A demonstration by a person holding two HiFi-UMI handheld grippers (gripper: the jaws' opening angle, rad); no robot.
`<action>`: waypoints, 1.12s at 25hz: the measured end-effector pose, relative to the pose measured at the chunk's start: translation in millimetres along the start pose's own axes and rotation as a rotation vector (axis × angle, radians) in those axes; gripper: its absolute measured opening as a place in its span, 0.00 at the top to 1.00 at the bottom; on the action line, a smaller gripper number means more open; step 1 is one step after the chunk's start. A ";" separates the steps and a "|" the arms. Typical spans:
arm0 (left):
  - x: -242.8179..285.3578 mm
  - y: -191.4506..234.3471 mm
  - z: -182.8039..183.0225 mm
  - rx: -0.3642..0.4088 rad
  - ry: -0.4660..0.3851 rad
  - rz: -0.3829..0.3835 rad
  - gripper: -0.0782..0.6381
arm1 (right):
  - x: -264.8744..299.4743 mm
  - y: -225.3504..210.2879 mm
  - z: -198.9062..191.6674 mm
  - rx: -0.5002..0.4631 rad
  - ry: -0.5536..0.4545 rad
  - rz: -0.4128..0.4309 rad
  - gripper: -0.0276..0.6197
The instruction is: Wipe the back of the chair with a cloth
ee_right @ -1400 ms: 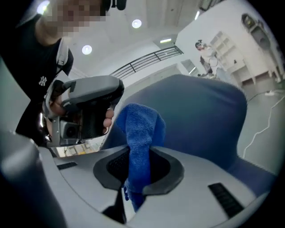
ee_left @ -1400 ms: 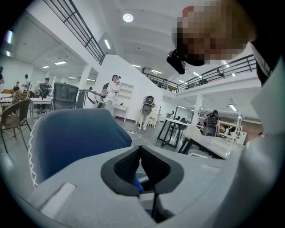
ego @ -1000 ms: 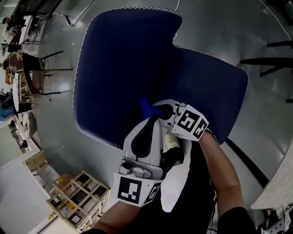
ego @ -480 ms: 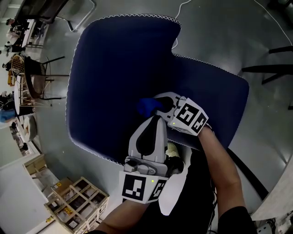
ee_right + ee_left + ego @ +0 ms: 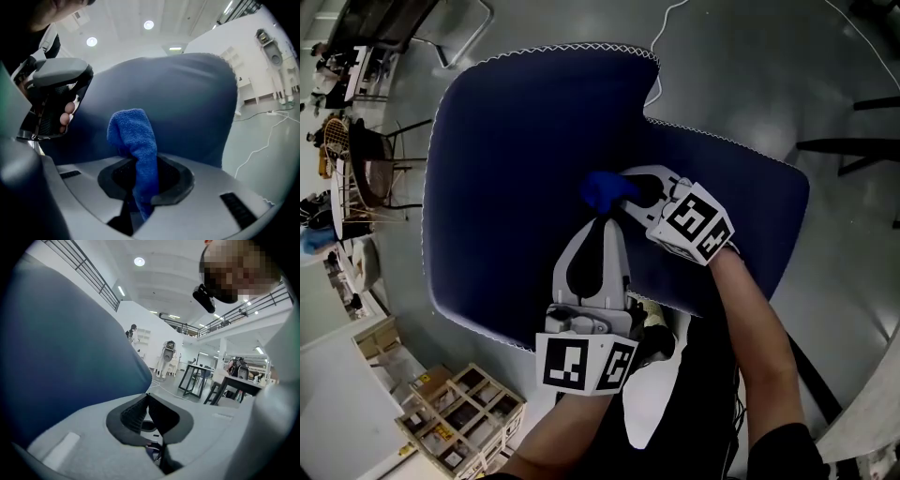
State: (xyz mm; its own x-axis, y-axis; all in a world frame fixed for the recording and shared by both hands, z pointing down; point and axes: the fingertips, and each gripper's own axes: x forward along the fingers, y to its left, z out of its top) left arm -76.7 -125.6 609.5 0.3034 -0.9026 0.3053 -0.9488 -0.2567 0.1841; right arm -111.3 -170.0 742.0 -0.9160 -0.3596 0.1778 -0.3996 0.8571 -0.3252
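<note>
A dark blue upholstered chair (image 5: 534, 159) with white stitched edges fills the head view; its fabric also shows in the left gripper view (image 5: 61, 362) and the right gripper view (image 5: 187, 108). My right gripper (image 5: 621, 192) is shut on a blue cloth (image 5: 602, 189), whose bunched end (image 5: 133, 136) stands up out of the jaws close to the chair's fabric. The left gripper (image 5: 605, 225) points at the chair just below the cloth, its jaws shut with nothing between them (image 5: 148, 395). It shows at the left of the right gripper view (image 5: 56, 93).
Wooden crates with compartments (image 5: 459, 408) stand on the grey floor at the lower left. A white cable (image 5: 661, 37) trails past the chair's far edge. Tables and wire chairs (image 5: 356, 159) crowd the left edge, and black furniture legs (image 5: 853, 141) lie at the right.
Both grippers have moved farther up over the blue chair. The right one carried the cloth along the fabric, and the left one followed behind it.
</note>
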 end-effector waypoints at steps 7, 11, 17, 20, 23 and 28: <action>29.9 -14.0 -1.1 0.024 0.005 -0.031 0.87 | -18.2 -69.1 20.3 0.053 -0.097 -0.248 0.83; 45.9 -23.6 3.0 0.034 -0.011 -0.058 0.87 | -25.4 -79.5 27.9 0.096 -0.133 -0.295 0.83; 80.0 -24.2 11.3 0.031 -0.017 -0.070 0.87 | -42.3 -115.8 44.7 0.134 -0.187 -0.378 0.83; 76.6 -21.5 18.2 0.034 -0.014 -0.072 0.87 | -52.2 -112.3 50.1 0.139 -0.183 -0.391 0.83; 69.3 -27.9 34.3 0.035 -0.008 -0.089 0.87 | -63.1 -103.6 65.6 0.128 -0.161 -0.393 0.83; 51.4 -44.1 68.2 0.027 0.009 -0.135 0.87 | -83.8 -79.3 109.5 0.103 -0.129 -0.387 0.83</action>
State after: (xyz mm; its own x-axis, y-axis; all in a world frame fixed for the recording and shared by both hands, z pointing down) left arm -25.3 -184.2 553.3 0.4293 -0.8559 0.2883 -0.9012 -0.3851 0.1987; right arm -6.7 -248.2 651.1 -0.6920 -0.6966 0.1894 -0.7105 0.6107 -0.3498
